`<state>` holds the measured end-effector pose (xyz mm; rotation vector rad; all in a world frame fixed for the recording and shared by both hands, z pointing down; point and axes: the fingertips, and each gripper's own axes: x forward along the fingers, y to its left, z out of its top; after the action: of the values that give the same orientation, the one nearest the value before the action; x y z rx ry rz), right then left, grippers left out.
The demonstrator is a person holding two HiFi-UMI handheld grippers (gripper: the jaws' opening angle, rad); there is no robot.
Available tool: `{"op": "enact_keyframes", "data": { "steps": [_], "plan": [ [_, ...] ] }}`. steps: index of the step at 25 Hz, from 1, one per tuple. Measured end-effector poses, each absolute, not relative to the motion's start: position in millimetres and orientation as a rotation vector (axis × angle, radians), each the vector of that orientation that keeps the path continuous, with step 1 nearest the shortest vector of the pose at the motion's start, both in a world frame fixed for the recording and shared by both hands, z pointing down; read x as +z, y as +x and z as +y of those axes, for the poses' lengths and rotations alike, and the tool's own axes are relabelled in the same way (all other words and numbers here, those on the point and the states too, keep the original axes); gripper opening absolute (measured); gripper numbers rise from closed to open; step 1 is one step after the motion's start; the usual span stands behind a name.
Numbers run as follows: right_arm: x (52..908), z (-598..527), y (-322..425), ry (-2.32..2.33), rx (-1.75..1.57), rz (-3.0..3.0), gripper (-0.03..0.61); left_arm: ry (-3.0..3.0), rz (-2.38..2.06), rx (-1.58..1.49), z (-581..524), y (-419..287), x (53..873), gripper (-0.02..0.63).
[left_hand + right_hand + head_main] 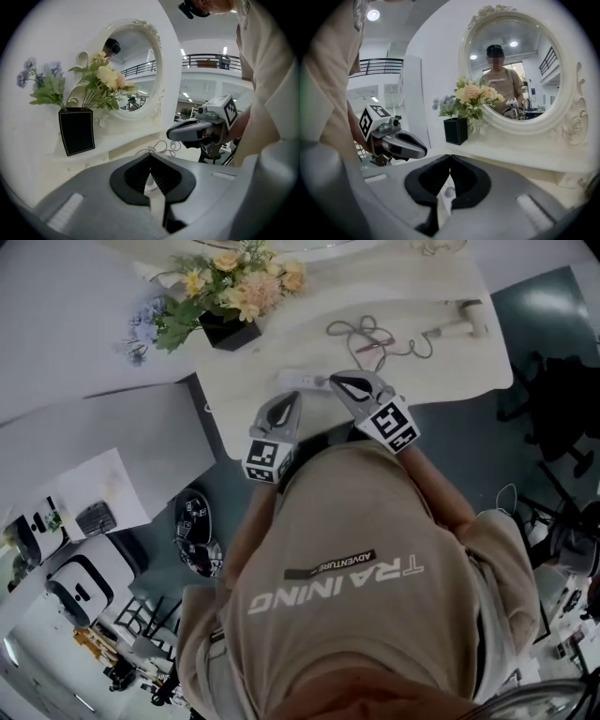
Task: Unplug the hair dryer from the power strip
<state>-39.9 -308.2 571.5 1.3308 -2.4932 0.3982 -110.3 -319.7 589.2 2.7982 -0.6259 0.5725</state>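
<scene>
The head view looks steeply down over the person's chest onto the table's near edge. Both gripper views sit low and close to that edge, facing the mirror and flowers. Each also catches the other: the right hand-held gripper and the left hand-held gripper.

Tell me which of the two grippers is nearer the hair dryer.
The right gripper: it is on the side toward the hair dryer, while the left gripper is farther off, toward the black vase.
</scene>
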Motion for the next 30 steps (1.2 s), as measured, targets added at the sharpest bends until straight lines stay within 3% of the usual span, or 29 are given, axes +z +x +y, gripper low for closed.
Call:
{"op": "enact_keyframes", "data": {
  "steps": [13,27,30],
  "plan": [
    [576.8,-289.6,-9.9,1.766,0.545,-2.119,0.005,3.000,-0.037,0.700,-321.8,-113.9,615.6,0.008],
    [686.1,-264.1,-26.0,1.616,0.803,-2.009,0.005,2.908,0.221,1.044,-313.1,-80.6,664.3,0.014],
    [694.3,-273.3,-22.2,1.616,0.798,-1.973,0.005,2.885,0.253,1.125,-312.7,-74.8,677.1,0.087]
  ]
}}
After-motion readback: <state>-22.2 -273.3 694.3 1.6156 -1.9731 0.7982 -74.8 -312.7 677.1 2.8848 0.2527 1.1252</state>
